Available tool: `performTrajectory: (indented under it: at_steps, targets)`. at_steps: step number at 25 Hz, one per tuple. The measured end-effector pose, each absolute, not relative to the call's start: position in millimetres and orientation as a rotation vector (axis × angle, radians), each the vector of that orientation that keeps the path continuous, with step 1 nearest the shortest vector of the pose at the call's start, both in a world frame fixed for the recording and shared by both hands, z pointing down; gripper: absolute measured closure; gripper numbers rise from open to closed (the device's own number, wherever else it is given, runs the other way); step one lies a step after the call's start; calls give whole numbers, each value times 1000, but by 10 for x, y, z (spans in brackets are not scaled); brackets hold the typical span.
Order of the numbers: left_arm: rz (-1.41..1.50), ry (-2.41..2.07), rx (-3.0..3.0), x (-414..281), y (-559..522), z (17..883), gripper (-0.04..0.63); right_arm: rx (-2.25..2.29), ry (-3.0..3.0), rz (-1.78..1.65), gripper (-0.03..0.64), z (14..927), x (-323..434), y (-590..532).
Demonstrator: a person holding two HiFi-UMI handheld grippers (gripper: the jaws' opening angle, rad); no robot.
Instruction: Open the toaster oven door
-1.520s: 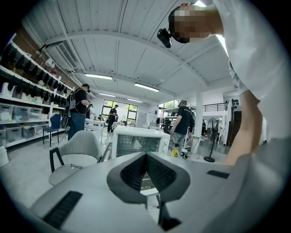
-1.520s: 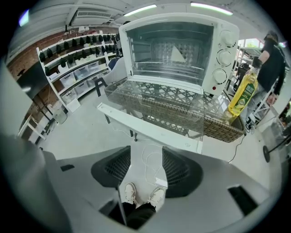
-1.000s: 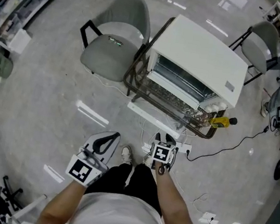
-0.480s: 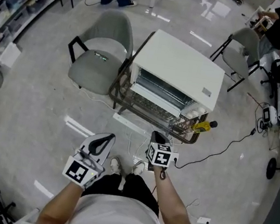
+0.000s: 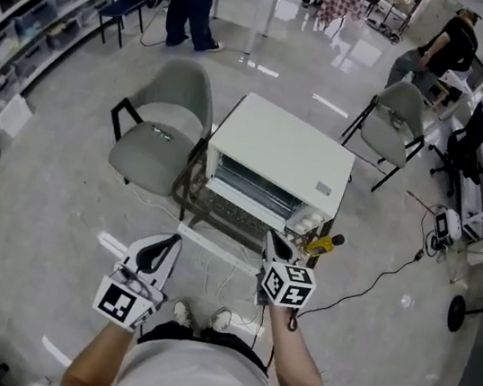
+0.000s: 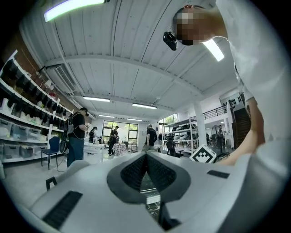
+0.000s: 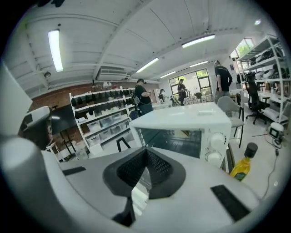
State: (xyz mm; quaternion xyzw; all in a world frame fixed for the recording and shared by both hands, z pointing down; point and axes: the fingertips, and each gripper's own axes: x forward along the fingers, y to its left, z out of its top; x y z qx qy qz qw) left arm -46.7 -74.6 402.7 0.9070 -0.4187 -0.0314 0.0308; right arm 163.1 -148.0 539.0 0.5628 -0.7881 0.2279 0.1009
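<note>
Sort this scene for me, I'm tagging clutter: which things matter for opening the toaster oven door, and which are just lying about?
For the job: toaster oven; left gripper, jaws together, empty; right gripper, jaws just closed, nothing between them.
Lying about: yellow bottle beside the oven; grey chair beside it; second grey chair farther off; black cable on the floor.
</note>
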Motion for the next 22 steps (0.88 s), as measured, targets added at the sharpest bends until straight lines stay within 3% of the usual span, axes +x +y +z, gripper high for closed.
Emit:
performTrajectory:
  at_steps: [11,22]
  targets:
    - [-149,-1487,2801,-672,-836,3618,580,1731,-2592,533,595,4163,1878,-1485]
    - [-216,-1570,2751,-676,-848,3458,580,1792,-2611,284,594,3524,2348,-1081]
